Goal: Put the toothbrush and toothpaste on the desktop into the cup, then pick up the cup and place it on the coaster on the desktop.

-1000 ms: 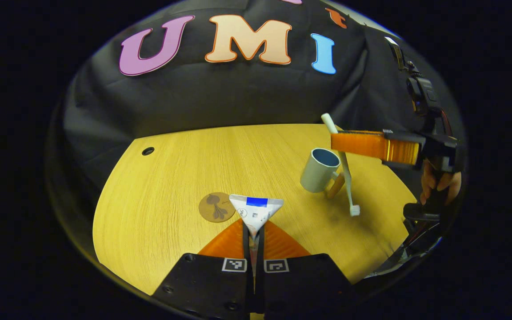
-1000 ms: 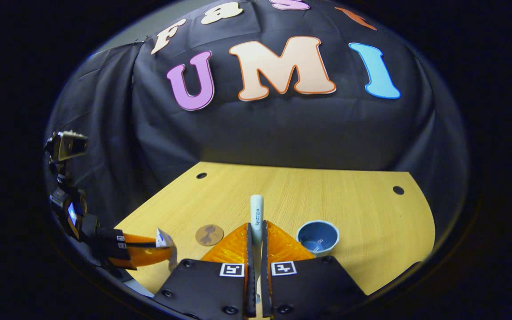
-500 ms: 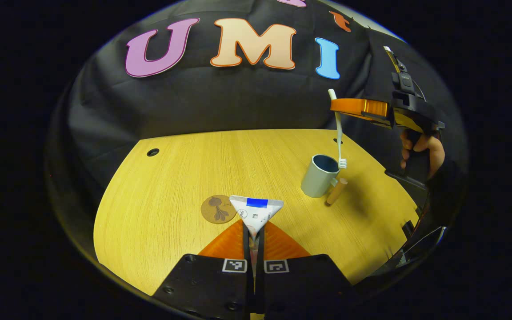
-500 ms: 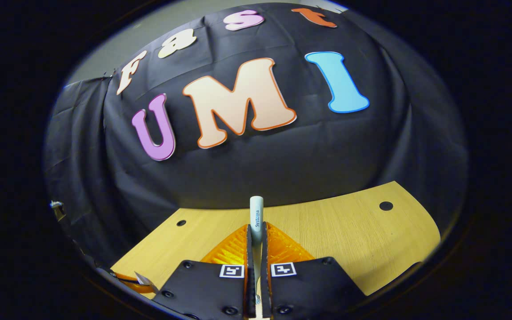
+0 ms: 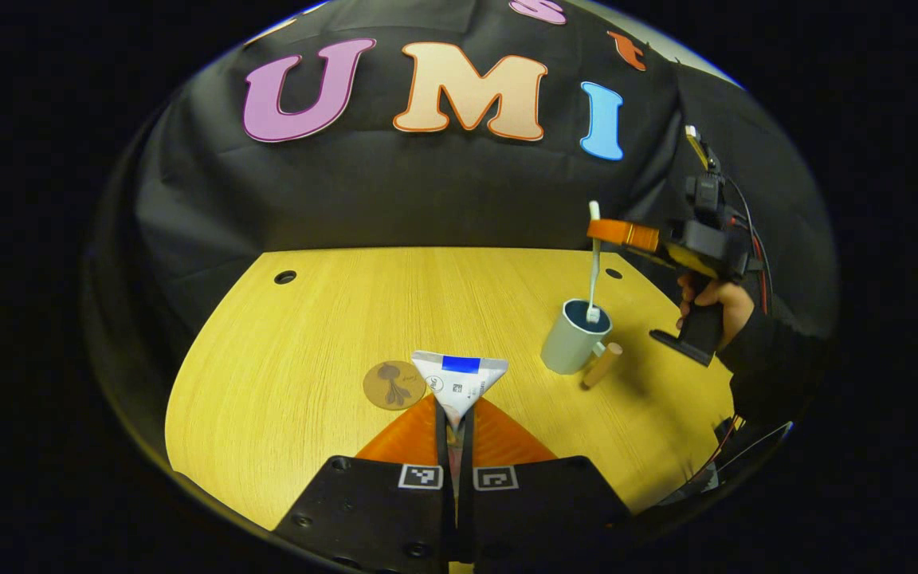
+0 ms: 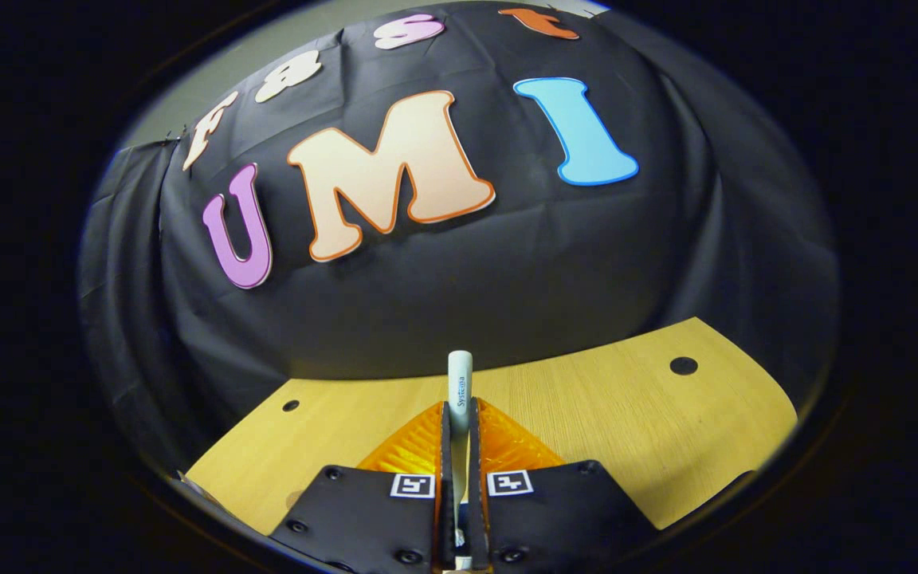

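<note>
My left gripper (image 5: 454, 416) is shut on a white toothpaste tube (image 5: 460, 381) with a blue band, held above the wooden desktop (image 5: 307, 351). A round brown coaster (image 5: 394, 385) lies just left of the tube. The grey cup (image 5: 572, 338) with a blue inside and a wooden handle stands to the right. Above it, in the left gripper view, the right gripper (image 5: 596, 231) holds the white toothbrush (image 5: 594, 263) upright, its brush head just inside the cup's mouth. In the right gripper view the right gripper (image 6: 459, 408) is shut on the toothbrush handle (image 6: 460, 381).
A person's hand (image 5: 712, 301) grips the right gripper's handle beyond the desk's right edge. The desktop has round cable holes (image 5: 284, 277) near its back corners. The black cloth wall (image 5: 395, 191) rises right behind the desk.
The right gripper turned the toothbrush upright, carried it over the cup and lowered the brush head into the cup's mouth. My left gripper has stayed put with the toothpaste.
</note>
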Demonstrator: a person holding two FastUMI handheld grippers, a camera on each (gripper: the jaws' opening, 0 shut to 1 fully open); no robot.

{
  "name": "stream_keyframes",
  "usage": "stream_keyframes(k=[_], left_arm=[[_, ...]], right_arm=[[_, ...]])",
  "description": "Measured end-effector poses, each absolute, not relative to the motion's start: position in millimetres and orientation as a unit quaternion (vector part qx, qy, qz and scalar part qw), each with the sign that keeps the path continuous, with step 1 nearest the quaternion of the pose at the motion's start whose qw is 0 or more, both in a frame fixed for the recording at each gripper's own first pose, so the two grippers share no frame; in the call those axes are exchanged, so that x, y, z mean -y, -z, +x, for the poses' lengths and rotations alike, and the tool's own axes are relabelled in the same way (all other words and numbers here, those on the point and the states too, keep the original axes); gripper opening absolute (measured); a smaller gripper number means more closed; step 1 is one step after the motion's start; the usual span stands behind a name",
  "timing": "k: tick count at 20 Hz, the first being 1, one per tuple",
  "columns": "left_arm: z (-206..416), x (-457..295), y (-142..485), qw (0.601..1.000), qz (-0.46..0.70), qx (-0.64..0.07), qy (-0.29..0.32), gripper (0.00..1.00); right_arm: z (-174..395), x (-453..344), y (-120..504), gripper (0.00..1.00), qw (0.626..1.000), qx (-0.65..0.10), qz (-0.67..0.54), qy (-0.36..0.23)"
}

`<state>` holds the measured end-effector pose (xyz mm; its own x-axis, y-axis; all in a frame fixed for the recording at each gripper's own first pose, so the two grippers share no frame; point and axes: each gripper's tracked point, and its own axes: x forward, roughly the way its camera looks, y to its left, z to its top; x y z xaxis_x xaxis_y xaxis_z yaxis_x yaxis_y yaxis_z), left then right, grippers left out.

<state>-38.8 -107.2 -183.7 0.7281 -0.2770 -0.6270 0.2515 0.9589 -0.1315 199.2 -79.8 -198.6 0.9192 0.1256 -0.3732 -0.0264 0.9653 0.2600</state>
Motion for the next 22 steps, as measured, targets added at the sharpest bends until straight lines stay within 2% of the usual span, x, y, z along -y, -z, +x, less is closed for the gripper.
stream_keyframes(k=[5,6,7,9,10,13,14,15,16,18,19,22], left_arm=[[-27,113,172,0.934,-0.015,-0.325,0.145,0.00],[-28,113,170,0.935,-0.015,-0.323,0.147,0.00],[-28,114,168,0.935,-0.017,-0.321,0.150,0.00],[-24,119,163,0.935,-0.020,-0.317,0.157,0.00],[-19,126,161,0.935,-0.022,-0.315,0.160,0.00],[-7,139,154,0.936,-0.027,-0.306,0.172,0.00],[-5,143,150,0.936,-0.028,-0.302,0.178,0.00],[0,149,146,0.937,-0.030,-0.296,0.183,0.00],[6,155,143,0.937,-0.030,-0.292,0.188,0.00],[18,166,135,0.939,-0.029,-0.279,0.199,0.00],[24,173,131,0.940,-0.028,-0.272,0.205,0.00],[39,199,120,0.940,-0.031,-0.254,0.226,0.00]], right_arm=[[183,81,228,0.09,0.967,-0.229,0.108,-0.034],[177,82,231,0.15,0.966,-0.233,0.106,-0.033],[173,82,235,0.15,0.964,-0.240,0.107,-0.033],[159,77,244,0.27,0.958,-0.259,0.112,-0.042],[149,74,248,0.48,0.956,-0.265,0.112,-0.048],[117,75,258,0.99,0.953,-0.285,0.090,-0.057],[106,76,261,0.99,0.951,-0.290,0.084,-0.060],[94,77,265,0.95,0.949,-0.297,0.081,-0.063],[83,77,269,0.98,0.947,-0.305,0.079,-0.066],[61,81,275,0.95,0.942,-0.320,0.079,-0.068],[52,83,277,0.98,0.940,-0.325,0.080,-0.068],[32,90,279,0.99,0.936,-0.337,0.080,-0.067]])
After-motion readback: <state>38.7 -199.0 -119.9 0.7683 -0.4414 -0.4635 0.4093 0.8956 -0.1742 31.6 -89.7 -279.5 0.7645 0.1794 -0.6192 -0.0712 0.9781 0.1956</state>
